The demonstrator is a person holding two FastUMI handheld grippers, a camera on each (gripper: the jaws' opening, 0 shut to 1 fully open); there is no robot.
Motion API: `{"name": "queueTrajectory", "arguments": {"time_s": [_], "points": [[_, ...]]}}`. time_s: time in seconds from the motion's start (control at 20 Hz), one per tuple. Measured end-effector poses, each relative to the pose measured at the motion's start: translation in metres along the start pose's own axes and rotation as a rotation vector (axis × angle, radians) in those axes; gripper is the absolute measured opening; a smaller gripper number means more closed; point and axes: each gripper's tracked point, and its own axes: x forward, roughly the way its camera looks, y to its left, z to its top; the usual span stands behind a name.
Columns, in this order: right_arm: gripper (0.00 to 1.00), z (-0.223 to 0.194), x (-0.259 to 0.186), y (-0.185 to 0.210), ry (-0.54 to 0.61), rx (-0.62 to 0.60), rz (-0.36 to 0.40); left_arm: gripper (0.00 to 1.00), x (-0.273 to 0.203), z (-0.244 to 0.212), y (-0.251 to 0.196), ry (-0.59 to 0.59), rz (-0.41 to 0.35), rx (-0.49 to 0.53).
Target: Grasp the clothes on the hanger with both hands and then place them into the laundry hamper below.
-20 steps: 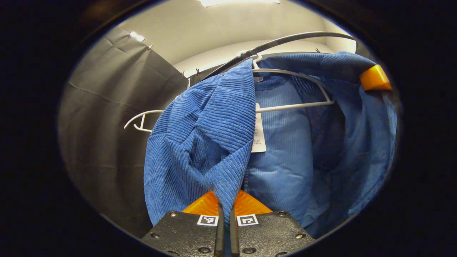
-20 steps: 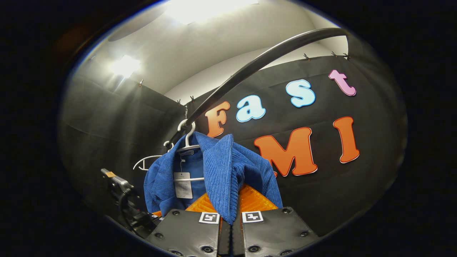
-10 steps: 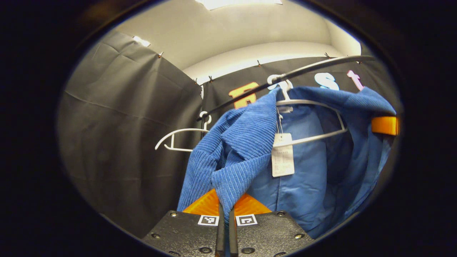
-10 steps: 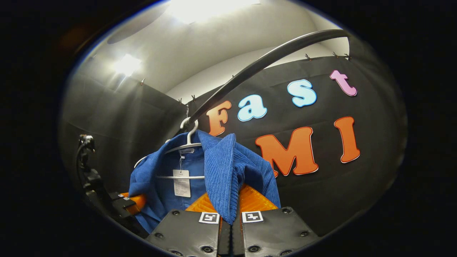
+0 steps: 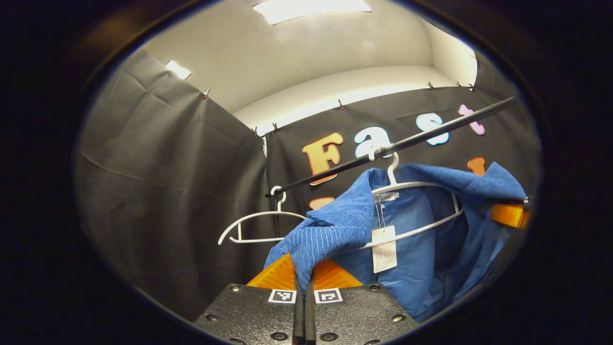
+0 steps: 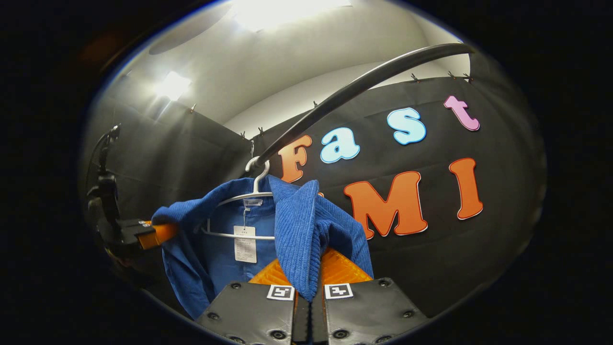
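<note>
At rail (image 5: 397, 144), jacket (image 5: 416, 249) is pinched by L gripper (image 5: 303, 282) and R gripper (image 6: 309, 287), both clamped on fabric; hanger (image 5: 421, 191) not yet cleared, hamper drop left.

1. We see a blue jacket (image 5: 335, 230), ribbed like corduroy outside, with a smoother, lighter blue lining (image 5: 412, 239).
2. Its hanger (image 5: 421, 189) is white, and so is the bare hanger (image 5: 254, 225) to the left.
3. We note a white tag (image 6: 245, 243) with fine dark print.
4. The rail (image 6: 354, 88) is black.
5. The wall cloth (image 5: 158, 182) is plain black; the ceiling (image 5: 297, 52) is off-white.
</note>
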Motion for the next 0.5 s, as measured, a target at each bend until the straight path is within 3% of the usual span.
{"name": "queueTrajectory", "arguments": {"time_s": [0.15, 0.25, 0.5], "points": [[0.10, -0.002, 0.001, -0.003, 0.005, 0.006, -0.004, 0.00, 0.026, 0.050, 0.033, -0.081, 0.043, 0.053], [0.10, -0.004, 0.004, -0.003, 0.008, 0.017, -0.006, 0.00, 0.048, 0.072, 0.044, -0.092, 0.029, 0.072], [0.10, -0.003, 0.005, -0.006, 0.001, 0.014, -0.012, 0.00, 0.099, 0.050, 0.073, -0.023, -0.027, 0.115]]}}
